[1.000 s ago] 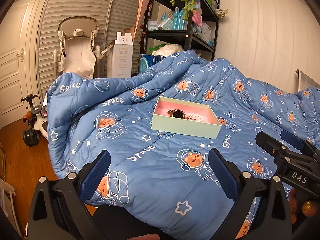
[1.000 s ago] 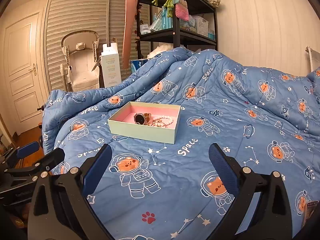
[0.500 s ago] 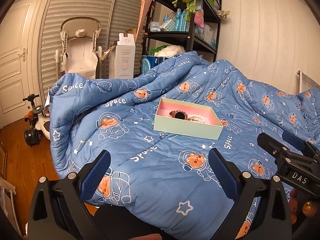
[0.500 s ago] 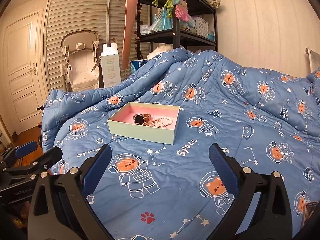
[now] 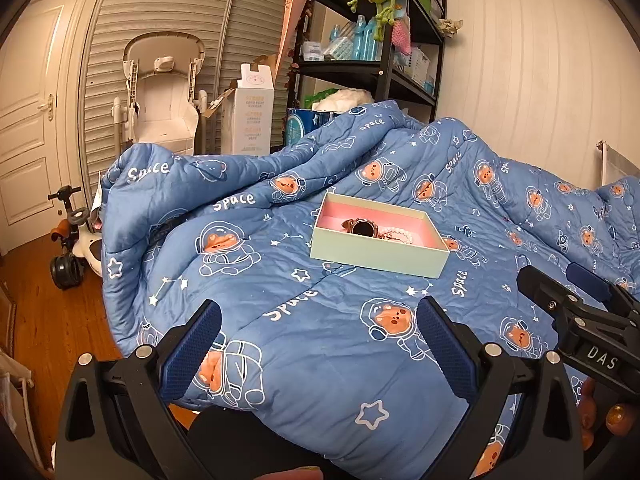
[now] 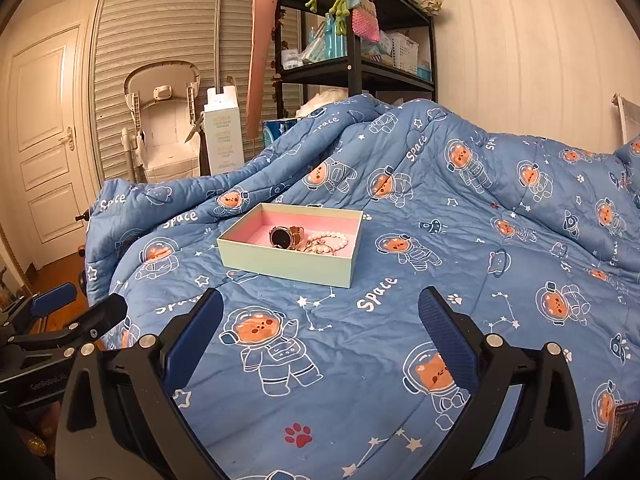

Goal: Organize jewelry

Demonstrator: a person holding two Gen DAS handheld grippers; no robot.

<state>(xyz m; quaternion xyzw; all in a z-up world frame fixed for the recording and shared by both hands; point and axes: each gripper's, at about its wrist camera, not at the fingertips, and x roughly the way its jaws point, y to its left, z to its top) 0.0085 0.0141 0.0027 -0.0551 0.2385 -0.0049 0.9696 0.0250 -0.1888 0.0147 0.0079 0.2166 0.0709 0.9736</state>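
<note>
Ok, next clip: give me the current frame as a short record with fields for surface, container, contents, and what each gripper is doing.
surface: blue space-print quilt spread over a bed
container: open mint-green box with pink lining, resting on the quilt
contents: rose-gold watch and pearl bracelet, side by side inside the box
left gripper: open, empty, above the quilt short of the box
right gripper: open, empty, above the quilt short of the box
loose jewelry outside the box: none visible
background: black shelving unit, white louvered doors

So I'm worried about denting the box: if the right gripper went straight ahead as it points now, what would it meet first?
Probably the quilt just short of the box; depth is unclear, so the box's near wall could come first.
</note>
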